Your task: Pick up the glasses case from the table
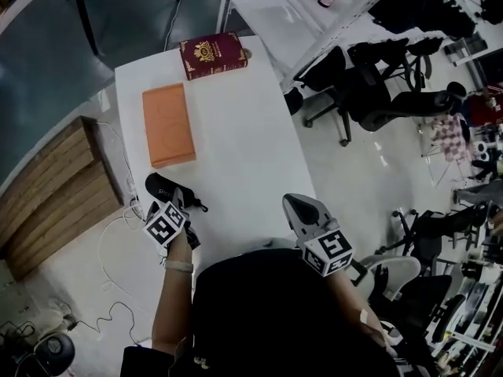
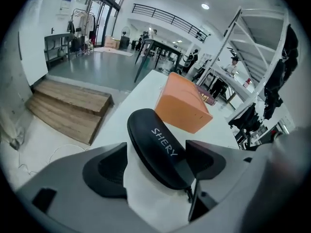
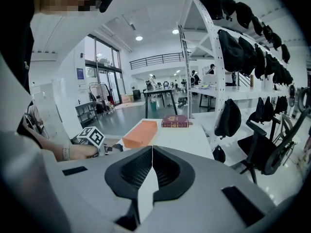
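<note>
Black, smooth oval glasses case (image 2: pixel 160 147) lies between parted left gripper (image 2: pixel 158 166) jaws; right gripper (image 3: pixel 151 171) jaws closed.

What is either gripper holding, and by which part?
Nothing. The left gripper is open around the near end of the glasses case, not clamped; right gripper is shut, empty.

Black oval case (image 2: pixel 158 147), closed, white "SHERY" across the lid. Lies flat near the table (image 1: pixel 236 132) edge.
</note>
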`<control>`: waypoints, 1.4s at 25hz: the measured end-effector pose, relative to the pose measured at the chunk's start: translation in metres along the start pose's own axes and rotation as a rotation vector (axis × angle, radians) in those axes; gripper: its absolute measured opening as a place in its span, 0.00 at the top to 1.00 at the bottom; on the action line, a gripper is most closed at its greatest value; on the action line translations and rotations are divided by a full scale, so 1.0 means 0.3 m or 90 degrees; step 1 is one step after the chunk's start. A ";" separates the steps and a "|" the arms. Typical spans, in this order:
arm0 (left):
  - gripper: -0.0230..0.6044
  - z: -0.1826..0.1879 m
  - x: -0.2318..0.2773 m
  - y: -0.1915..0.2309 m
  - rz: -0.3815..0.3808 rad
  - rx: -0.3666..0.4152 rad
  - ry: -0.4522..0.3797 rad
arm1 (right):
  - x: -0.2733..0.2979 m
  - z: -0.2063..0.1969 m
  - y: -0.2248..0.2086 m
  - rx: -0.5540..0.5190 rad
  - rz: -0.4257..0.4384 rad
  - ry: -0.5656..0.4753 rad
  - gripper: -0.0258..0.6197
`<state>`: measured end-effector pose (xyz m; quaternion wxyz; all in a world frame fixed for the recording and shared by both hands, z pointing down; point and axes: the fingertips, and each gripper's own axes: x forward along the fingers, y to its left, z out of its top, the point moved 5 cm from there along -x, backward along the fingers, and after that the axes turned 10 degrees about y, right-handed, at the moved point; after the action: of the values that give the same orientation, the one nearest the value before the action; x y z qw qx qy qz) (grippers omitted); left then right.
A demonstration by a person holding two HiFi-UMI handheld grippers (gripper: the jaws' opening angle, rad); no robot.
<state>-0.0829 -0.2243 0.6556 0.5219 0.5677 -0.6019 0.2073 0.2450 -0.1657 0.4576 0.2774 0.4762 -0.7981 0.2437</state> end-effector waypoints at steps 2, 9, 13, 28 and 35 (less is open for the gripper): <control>0.37 0.014 0.020 -0.018 -0.003 0.002 0.001 | 0.011 0.001 -0.011 0.003 0.002 0.004 0.91; 0.34 0.057 0.087 -0.079 -0.006 -0.006 0.003 | 0.042 0.004 -0.025 0.008 0.011 0.013 0.91; 0.32 0.070 0.114 -0.082 0.000 -0.023 0.000 | 0.047 0.004 -0.030 0.012 0.013 0.016 0.91; 0.30 0.066 0.147 -0.067 -0.048 -0.058 -0.008 | 0.034 -0.004 -0.024 0.024 0.012 0.011 0.92; 0.31 0.056 0.127 -0.053 -0.065 -0.043 0.029 | 0.013 -0.018 -0.010 0.017 0.007 0.007 0.92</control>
<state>-0.0680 -0.2606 0.6767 0.5643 0.5747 -0.5669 0.1728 0.2473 -0.1657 0.4646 0.2742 0.4738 -0.7959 0.2587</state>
